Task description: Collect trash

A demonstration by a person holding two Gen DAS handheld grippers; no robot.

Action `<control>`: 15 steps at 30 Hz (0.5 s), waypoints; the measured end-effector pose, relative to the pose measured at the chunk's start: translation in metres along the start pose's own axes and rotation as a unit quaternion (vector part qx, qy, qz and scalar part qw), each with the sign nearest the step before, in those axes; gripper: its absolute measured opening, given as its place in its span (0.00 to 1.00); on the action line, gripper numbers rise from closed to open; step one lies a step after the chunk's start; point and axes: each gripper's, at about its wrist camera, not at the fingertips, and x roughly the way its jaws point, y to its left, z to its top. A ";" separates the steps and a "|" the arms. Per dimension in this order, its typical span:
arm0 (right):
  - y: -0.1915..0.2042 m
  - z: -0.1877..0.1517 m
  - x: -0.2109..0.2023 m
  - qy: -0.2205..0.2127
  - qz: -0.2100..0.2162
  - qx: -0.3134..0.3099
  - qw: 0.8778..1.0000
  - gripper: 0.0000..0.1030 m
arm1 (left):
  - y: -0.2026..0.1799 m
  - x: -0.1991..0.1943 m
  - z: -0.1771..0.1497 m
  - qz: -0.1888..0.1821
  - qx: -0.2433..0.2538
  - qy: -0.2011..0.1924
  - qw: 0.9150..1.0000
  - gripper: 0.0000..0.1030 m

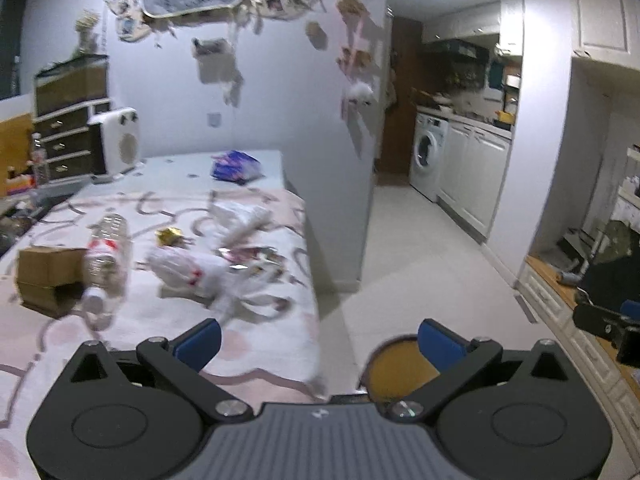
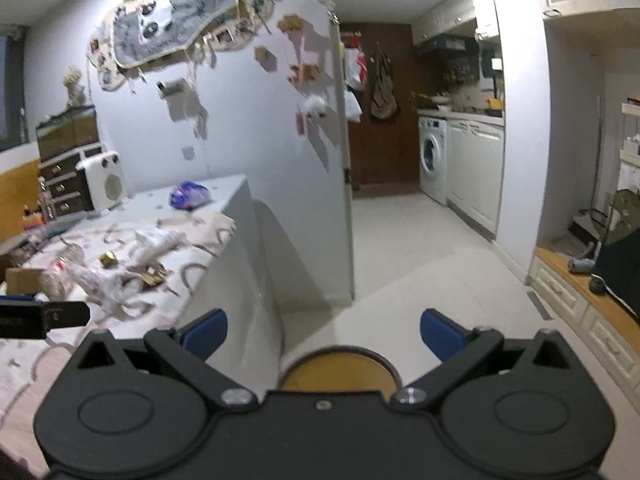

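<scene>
The left gripper [image 1: 319,342] hangs above the near edge of the surface [image 1: 60,344], its 2 blue pads spread wide with nothing between them. The right gripper [image 2: 323,334] is just as wide and empty, held over the floor [image 2: 420,264] beside the surface, with a round brown-rimmed bin [image 2: 340,372] right below it. The same bin [image 1: 394,368] shows under the right-hand pad of the left gripper.

The trash lies scattered on the patterned pink cloth [image 1: 260,344] that covers the surface. A clear plastic bottle [image 1: 106,256] with a red label lies on its side, its white cap toward the camera, touching a small cardboard box [image 1: 46,274] on its left. Just beside the bottle on the right is a crumpled white plastic bag [image 1: 186,270] with red print. Behind it sits a small gold wrapper [image 1: 169,235], and near that a pile of crumpled white paper [image 1: 240,220]. Flat pinkish wrappers [image 1: 250,256] lie to the right of the bag. Farther back, on the bare pale part of the surface, rests a blue and purple packet [image 1: 236,166], well apart from the rest.

A white washing machine [image 2: 434,158] stands in the kitchen beyond.
</scene>
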 end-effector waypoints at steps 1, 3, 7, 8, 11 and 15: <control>0.004 0.001 0.000 -0.004 0.004 0.003 1.000 1.00 | 0.006 -0.002 0.000 0.006 0.000 -0.004 1.000 1.00; 0.014 0.002 0.001 -0.012 0.011 0.005 1.000 1.00 | 0.021 -0.006 0.000 0.018 0.001 -0.011 1.000 1.00; 0.037 0.002 0.007 -0.026 0.028 0.000 0.999 1.00 | 0.051 -0.013 0.000 0.046 0.008 -0.031 0.998 1.00; 0.043 0.002 0.009 -0.028 0.034 -0.002 0.999 1.00 | 0.058 -0.013 0.000 0.053 0.009 -0.034 0.998 1.00; 0.061 0.000 0.017 -0.037 0.046 -0.011 0.998 1.00 | 0.081 -0.015 -0.002 0.067 0.005 -0.039 0.997 1.00; 0.087 -0.002 0.032 -0.039 0.059 -0.024 0.997 1.00 | 0.109 -0.013 -0.004 0.092 -0.002 -0.042 0.995 1.00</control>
